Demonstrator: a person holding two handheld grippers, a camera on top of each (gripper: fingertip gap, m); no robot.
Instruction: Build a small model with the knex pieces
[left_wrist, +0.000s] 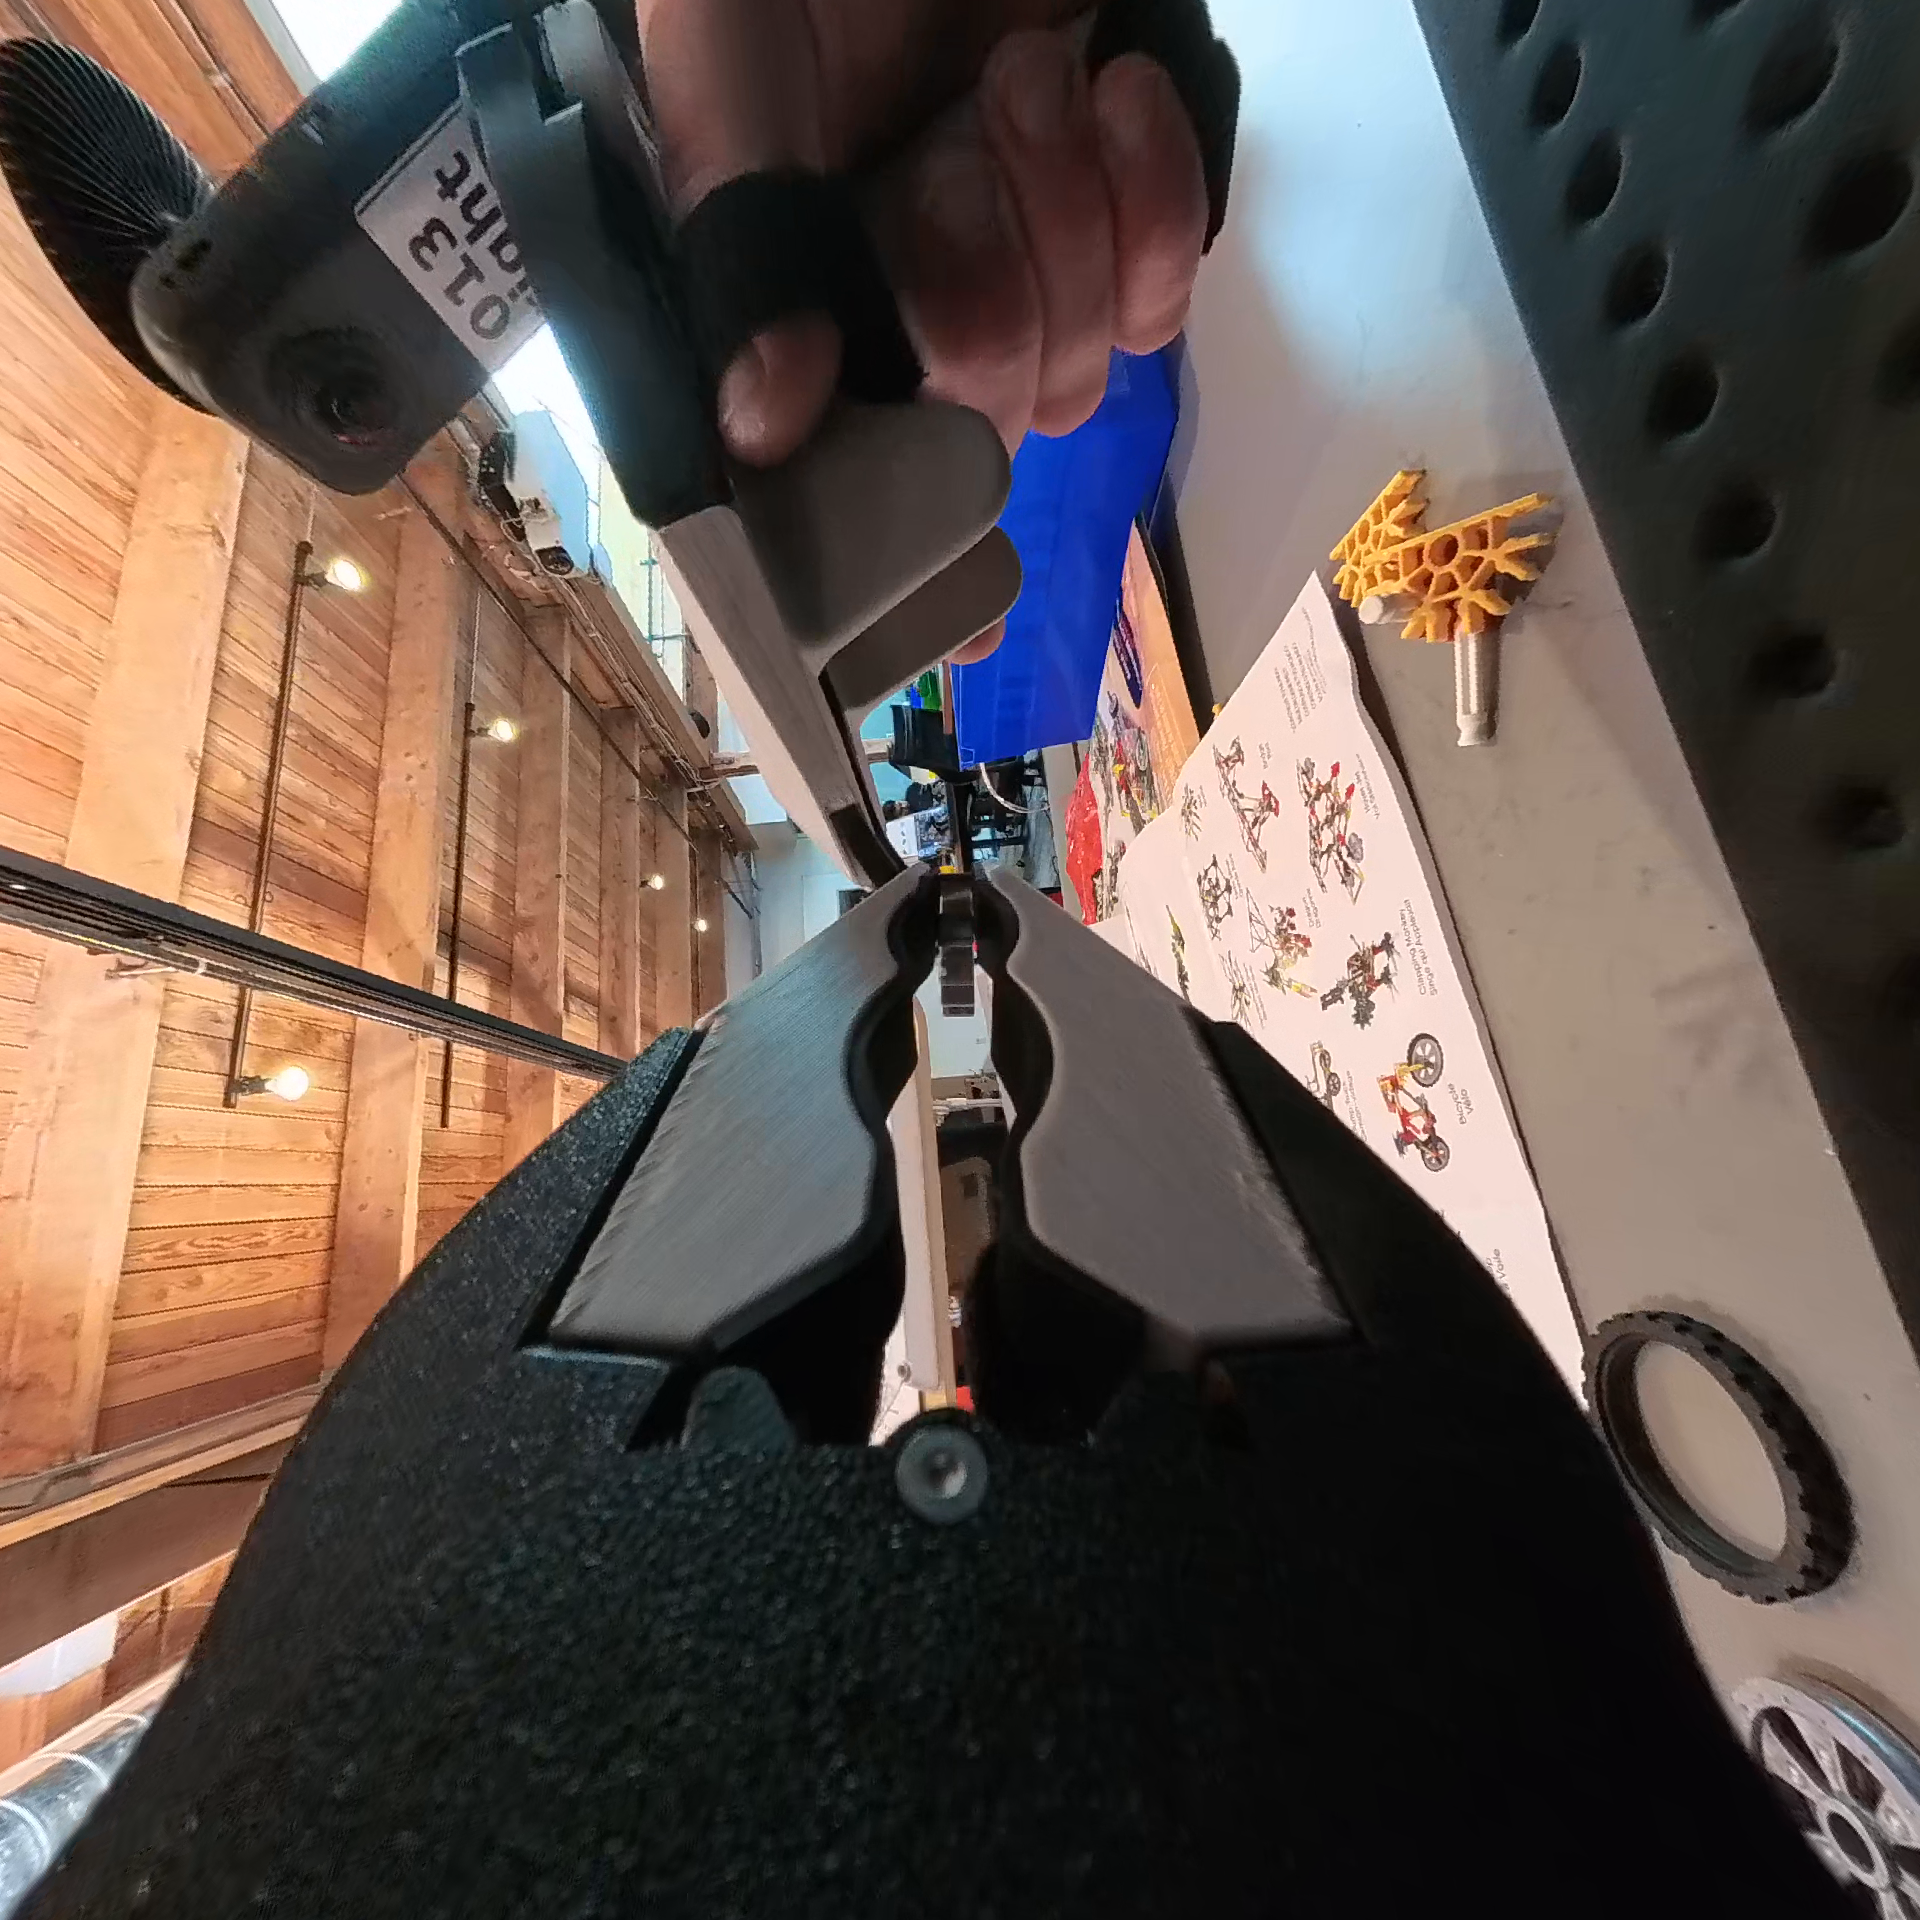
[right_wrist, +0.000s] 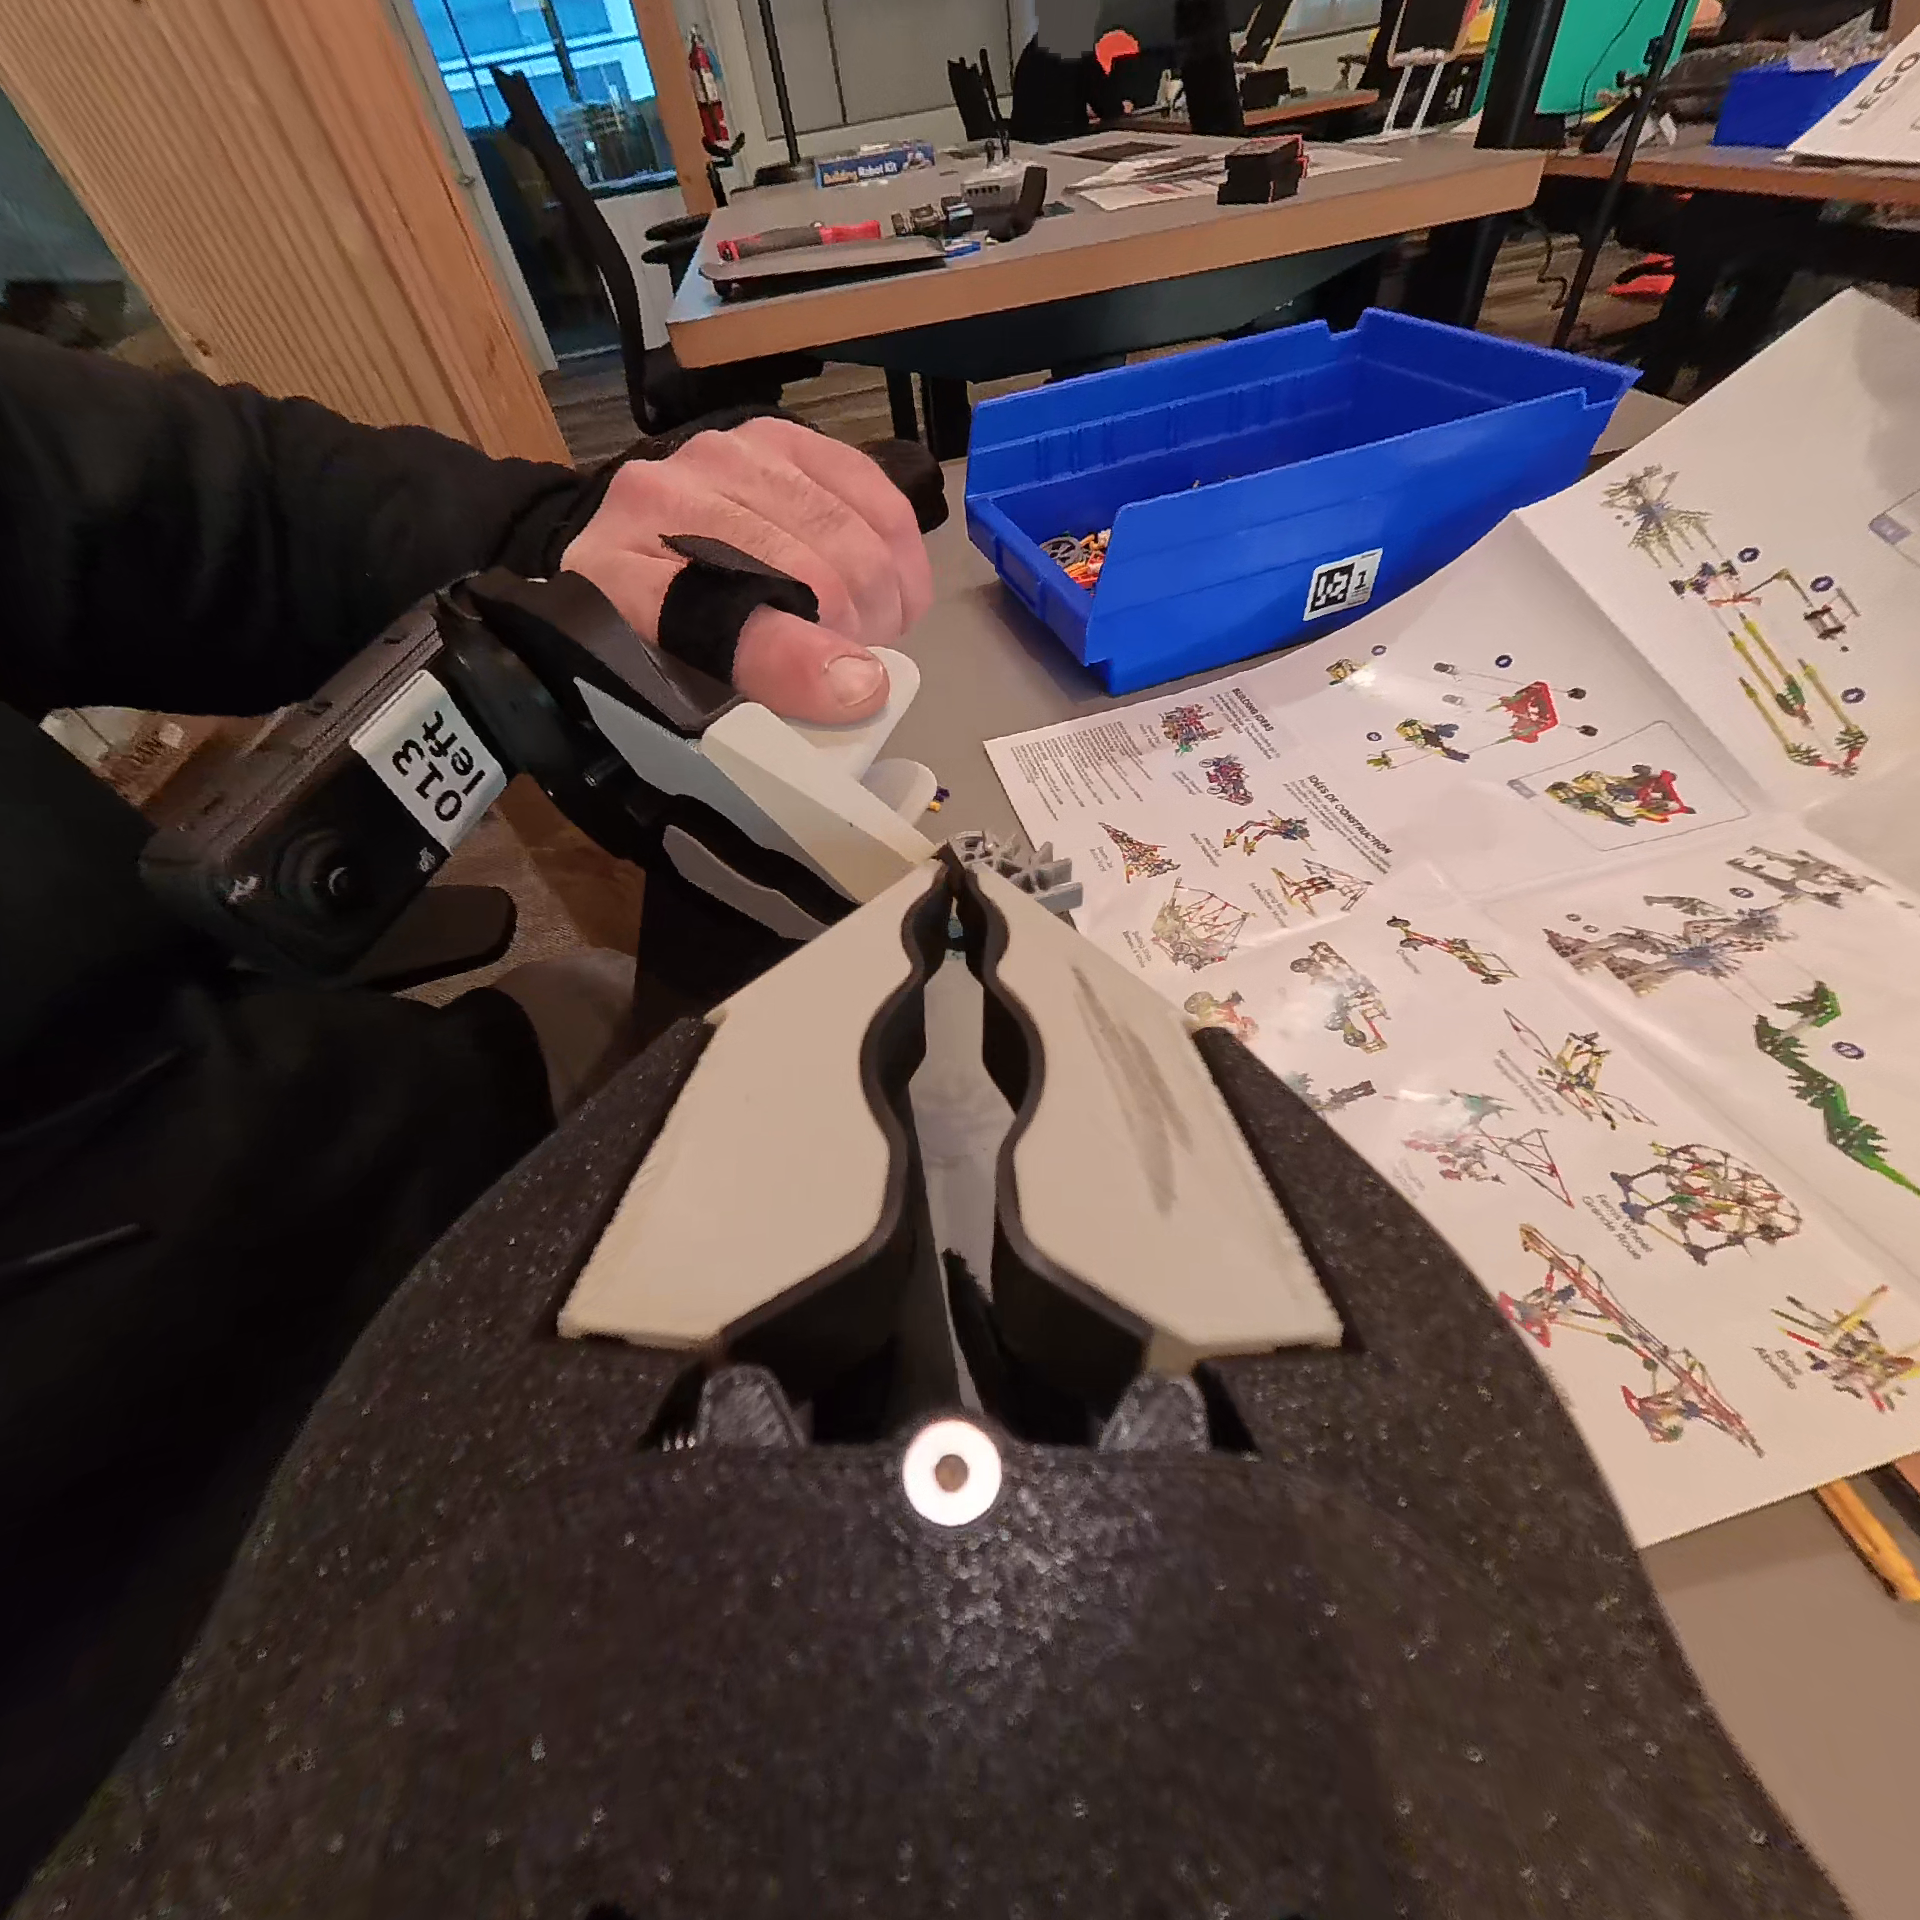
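Note:
My left gripper (left_wrist: 958, 888) is shut on a grey snowflake-shaped connector (left_wrist: 956, 940), seen edge-on between its pads. In the right wrist view the left gripper (right_wrist: 920, 847) comes in from the left, held by a hand, and the connector (right_wrist: 1023, 868) sticks out from its tips above the table. My right gripper (right_wrist: 951, 883) has its fingertips together, right against the near edge of that connector. In the left wrist view the right gripper (left_wrist: 883, 868) reaches down from the upper left, and its tip meets my left fingertips.
A blue bin (right_wrist: 1299, 488) with small parts stands behind an open instruction sheet (right_wrist: 1507, 935) on the grey table (right_wrist: 956, 644). Yellow connectors on a grey rod (left_wrist: 1444, 571), a black tyre ring (left_wrist: 1720, 1455) and a wheel (left_wrist: 1839, 1808) lie beside a black perforated panel (left_wrist: 1714, 312). My two grippers' fingertips are within a few centimetres of each other. Left tips and right tips are each some 20 cm from the wheel (left_wrist: 1839, 1808).

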